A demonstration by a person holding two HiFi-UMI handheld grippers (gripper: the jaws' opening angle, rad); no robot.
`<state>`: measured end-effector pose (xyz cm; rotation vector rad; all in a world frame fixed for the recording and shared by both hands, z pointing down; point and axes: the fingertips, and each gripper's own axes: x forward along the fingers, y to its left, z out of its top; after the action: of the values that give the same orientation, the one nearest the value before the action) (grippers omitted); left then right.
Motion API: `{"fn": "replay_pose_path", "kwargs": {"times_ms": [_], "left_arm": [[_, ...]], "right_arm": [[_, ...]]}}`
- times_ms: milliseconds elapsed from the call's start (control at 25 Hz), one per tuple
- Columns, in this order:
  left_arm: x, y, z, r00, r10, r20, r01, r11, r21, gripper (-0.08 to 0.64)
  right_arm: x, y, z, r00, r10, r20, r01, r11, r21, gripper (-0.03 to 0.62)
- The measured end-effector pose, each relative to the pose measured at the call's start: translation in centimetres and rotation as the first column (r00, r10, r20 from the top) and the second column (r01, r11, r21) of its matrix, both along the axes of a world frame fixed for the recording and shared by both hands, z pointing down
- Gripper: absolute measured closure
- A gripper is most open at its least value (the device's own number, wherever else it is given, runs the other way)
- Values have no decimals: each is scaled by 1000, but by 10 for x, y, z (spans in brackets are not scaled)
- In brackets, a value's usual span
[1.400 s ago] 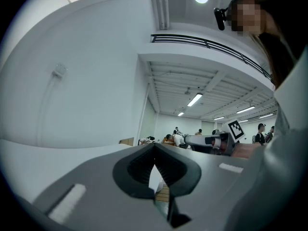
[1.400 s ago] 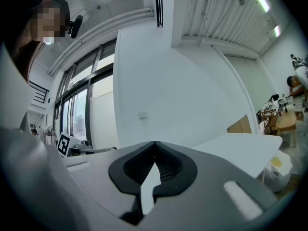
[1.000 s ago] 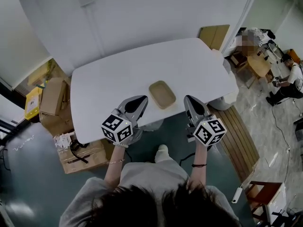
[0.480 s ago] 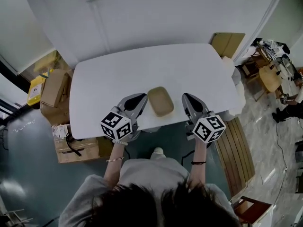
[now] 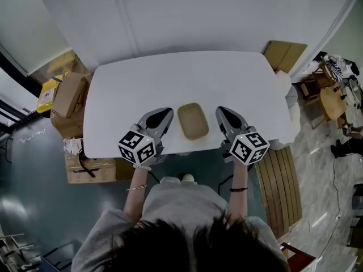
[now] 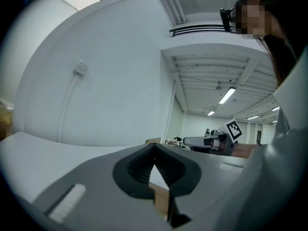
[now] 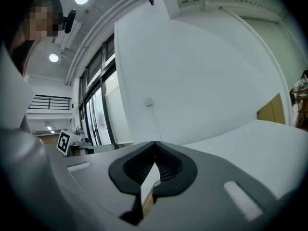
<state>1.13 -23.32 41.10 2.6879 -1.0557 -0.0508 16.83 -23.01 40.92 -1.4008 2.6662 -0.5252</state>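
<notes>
A shallow tan tray (image 5: pixel 193 121) lies near the front edge of the white table (image 5: pixel 181 78). My left gripper (image 5: pixel 164 113) hovers just left of the tray and my right gripper (image 5: pixel 220 110) just right of it, both pointing away from me over the table edge. Each is shut with nothing between its jaws. In the left gripper view the jaws (image 6: pixel 154 146) meet at the tips, and the right gripper's marker cube (image 6: pixel 235 128) shows beyond. The right gripper view shows shut jaws (image 7: pixel 154 144) and the left gripper's cube (image 7: pixel 63 142).
Cardboard boxes (image 5: pixel 68 95) are stacked left of the table, with another box (image 5: pixel 85 166) on the floor by its front left corner. A slatted wooden bench (image 5: pixel 272 186) runs along the right. A cardboard sheet (image 5: pixel 286 54) leans at the back right. A white wall stands behind the table.
The head view has shifted, so the table sits more to the middle. Both grippers have drawn a little closer to the tray's sides. Both stay shut.
</notes>
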Motion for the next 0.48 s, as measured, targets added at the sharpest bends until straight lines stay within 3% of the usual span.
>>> {"fn": "replay_pose_path", "kwargs": {"times_ms": [480], "left_arm": [[5, -13, 41, 999, 31, 40, -26, 993, -114, 569]], "right_arm": [[-12, -24, 42, 999, -32, -9, 30, 993, -112, 580]]}}
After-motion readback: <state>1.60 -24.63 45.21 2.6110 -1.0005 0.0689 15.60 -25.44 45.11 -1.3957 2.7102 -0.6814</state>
